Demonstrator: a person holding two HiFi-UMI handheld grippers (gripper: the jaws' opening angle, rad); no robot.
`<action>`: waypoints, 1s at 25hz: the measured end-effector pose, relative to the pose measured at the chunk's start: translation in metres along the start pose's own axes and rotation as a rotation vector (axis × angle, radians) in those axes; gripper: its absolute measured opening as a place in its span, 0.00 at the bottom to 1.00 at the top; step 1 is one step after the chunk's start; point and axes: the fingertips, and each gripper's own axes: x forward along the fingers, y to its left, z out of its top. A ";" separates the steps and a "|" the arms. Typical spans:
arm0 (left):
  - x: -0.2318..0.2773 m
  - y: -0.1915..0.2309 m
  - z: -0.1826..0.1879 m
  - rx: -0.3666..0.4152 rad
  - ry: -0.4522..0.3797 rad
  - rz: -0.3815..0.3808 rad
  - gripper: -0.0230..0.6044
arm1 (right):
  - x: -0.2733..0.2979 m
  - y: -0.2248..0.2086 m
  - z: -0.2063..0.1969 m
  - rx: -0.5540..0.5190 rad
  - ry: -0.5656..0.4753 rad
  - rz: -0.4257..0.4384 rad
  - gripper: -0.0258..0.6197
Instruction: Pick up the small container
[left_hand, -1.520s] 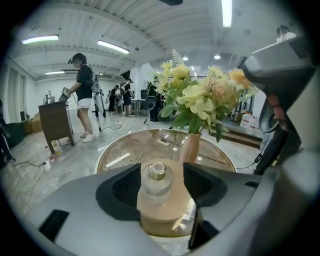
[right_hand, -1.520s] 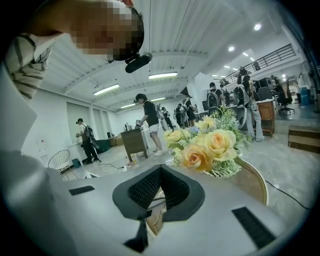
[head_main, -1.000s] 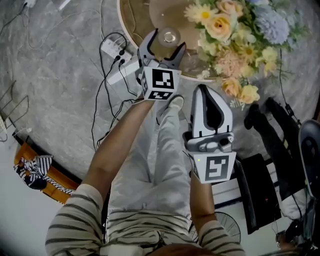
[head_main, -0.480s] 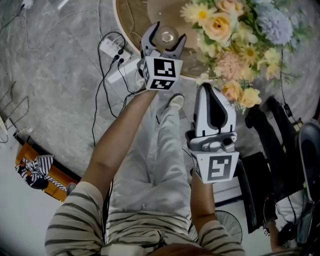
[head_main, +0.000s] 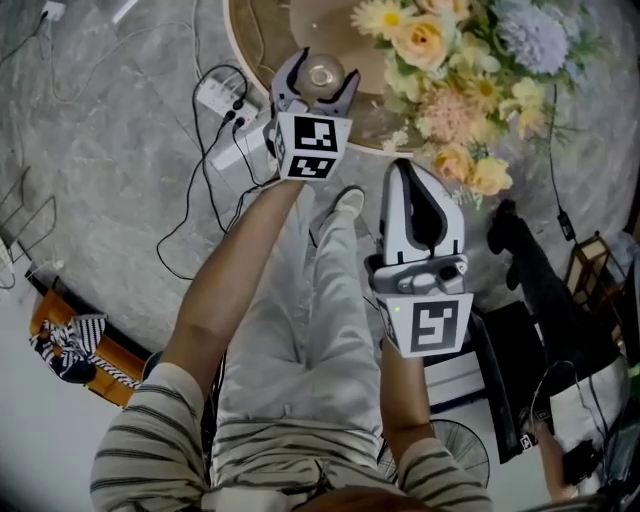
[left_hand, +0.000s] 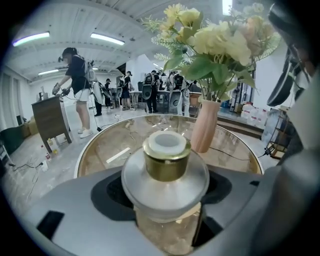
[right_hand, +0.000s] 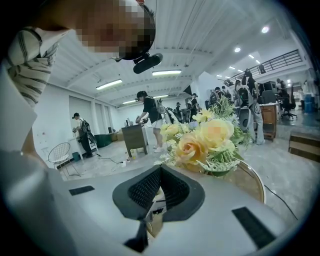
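Note:
The small container (head_main: 320, 72) is a clear glass jar with a gold neck and a white cap. It stands near the front edge of the round glass table (head_main: 252, 62). My left gripper (head_main: 319, 73) reaches over the table edge with one jaw on each side of the jar. In the left gripper view the jar (left_hand: 166, 165) fills the gap of the left gripper (left_hand: 165, 200), and both jaws lie against its sides. My right gripper (head_main: 408, 172) is held nearer the body, off the table, shut and empty, and in the right gripper view its pads (right_hand: 150, 187) meet.
A bouquet (head_main: 470, 60) of yellow and pink flowers in a pink vase (left_hand: 205, 127) stands right of the jar. On the floor left of the table lie a power strip and cables (head_main: 232, 110). The person's shoe (head_main: 346, 204) is below the table edge. Other people stand in the hall behind.
My left gripper has slid a little left and farther over the table edge, so the jar sits deeper between its jaws. The right gripper has barely shifted.

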 end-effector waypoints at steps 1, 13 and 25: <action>-0.003 0.001 0.001 0.003 0.000 0.001 0.57 | -0.001 0.001 0.002 0.001 -0.003 0.001 0.06; -0.079 0.018 0.060 -0.053 -0.043 0.054 0.57 | -0.033 0.018 0.039 0.017 -0.034 0.020 0.06; -0.196 0.011 0.147 -0.143 -0.107 0.079 0.57 | -0.081 0.030 0.107 -0.020 -0.055 0.044 0.06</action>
